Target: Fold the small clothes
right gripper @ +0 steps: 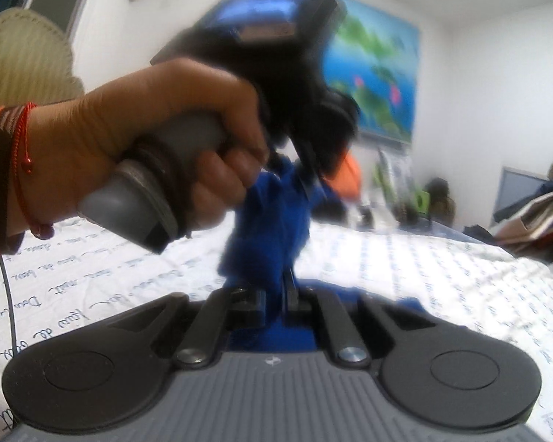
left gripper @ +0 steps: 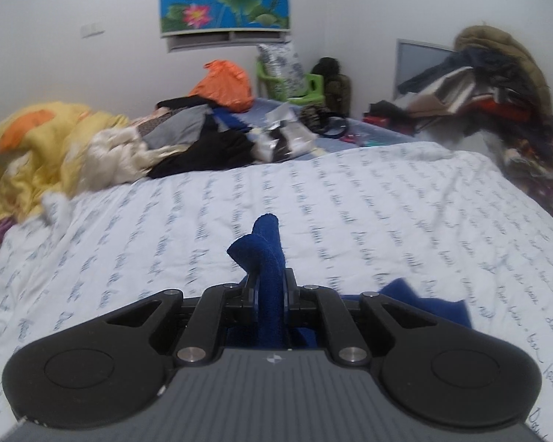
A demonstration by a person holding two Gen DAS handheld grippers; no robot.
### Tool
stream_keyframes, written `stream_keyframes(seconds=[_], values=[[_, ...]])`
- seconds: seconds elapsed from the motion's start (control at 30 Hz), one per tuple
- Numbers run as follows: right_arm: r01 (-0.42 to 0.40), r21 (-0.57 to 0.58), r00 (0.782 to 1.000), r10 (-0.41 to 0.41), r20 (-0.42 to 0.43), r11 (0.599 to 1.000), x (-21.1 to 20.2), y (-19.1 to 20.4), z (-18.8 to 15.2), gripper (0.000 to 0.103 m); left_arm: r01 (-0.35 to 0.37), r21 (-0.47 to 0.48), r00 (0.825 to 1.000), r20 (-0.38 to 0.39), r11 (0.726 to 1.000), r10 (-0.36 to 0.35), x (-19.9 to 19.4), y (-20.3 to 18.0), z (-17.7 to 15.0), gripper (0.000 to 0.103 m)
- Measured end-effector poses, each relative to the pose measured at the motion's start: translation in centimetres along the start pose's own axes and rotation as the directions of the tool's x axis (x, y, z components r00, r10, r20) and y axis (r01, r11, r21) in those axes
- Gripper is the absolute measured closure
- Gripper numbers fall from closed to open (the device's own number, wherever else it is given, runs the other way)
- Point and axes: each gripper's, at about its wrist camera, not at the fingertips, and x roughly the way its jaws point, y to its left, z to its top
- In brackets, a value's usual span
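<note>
A small dark blue cloth [left gripper: 267, 258] is pinched in my left gripper [left gripper: 271, 287], its end sticking up past the shut jaws; more of it hangs below to the right [left gripper: 424, 302]. In the right wrist view the same blue cloth [right gripper: 272, 221] runs from my right gripper [right gripper: 276, 294], shut on it, up to the left gripper [right gripper: 306, 169], held by a hand [right gripper: 158, 140] just ahead. Both hold it above the white bedsheet [left gripper: 166, 228].
A pile of clothes [left gripper: 188, 136] and an orange bag [left gripper: 225, 84] lie at the bed's far side, with a yellow blanket [left gripper: 40, 136] at left. A heap of clothes [left gripper: 497, 92] stands at the right. A green chair [left gripper: 295, 81] is by the wall.
</note>
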Motion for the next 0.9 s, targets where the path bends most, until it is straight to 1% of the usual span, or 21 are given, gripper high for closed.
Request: stream_keyframes(seconds=[0.3,0.53,0.67,0.8,0.9], values=[[0.083,0.123,0.996,-0.078,-0.045,0.989,-1.6,-5.0,-1.3,0.097,0.075,0.044,0.997,-0.022,0.996,-0.074,1.7,-5.1,0.0,0.091],[0.151,0.158,0.987,-0.140,-0.080,0.976,-2.4,-7.2,-3.2,0.097,0.135,0.085,0.990,-0.058,0.987,-0.130,3.3,-9.6,-0.8,0.091],[0.185,0.184,0.980,-0.168,-0.105,0.965,-2.7,-8.3,-4.1,0.097,0.154,0.143,0.987,-0.059,0.978,-0.147,4.1,-12.2,-1.8,0.091],[0.201,0.255,0.975,-0.168,-0.147,0.946,-3.1,-10.2,-5.0,0.097,0.167,0.173,0.984,-0.083,0.971,-0.155,5.2,-14.6,-2.8,0.091],[0.204,0.319,0.971,-0.148,-0.190,0.925,-3.0,-11.5,-5.8,0.097,0.169,0.167,0.982,-0.114,0.971,-0.151,6.7,-15.7,-3.4,0.091]])
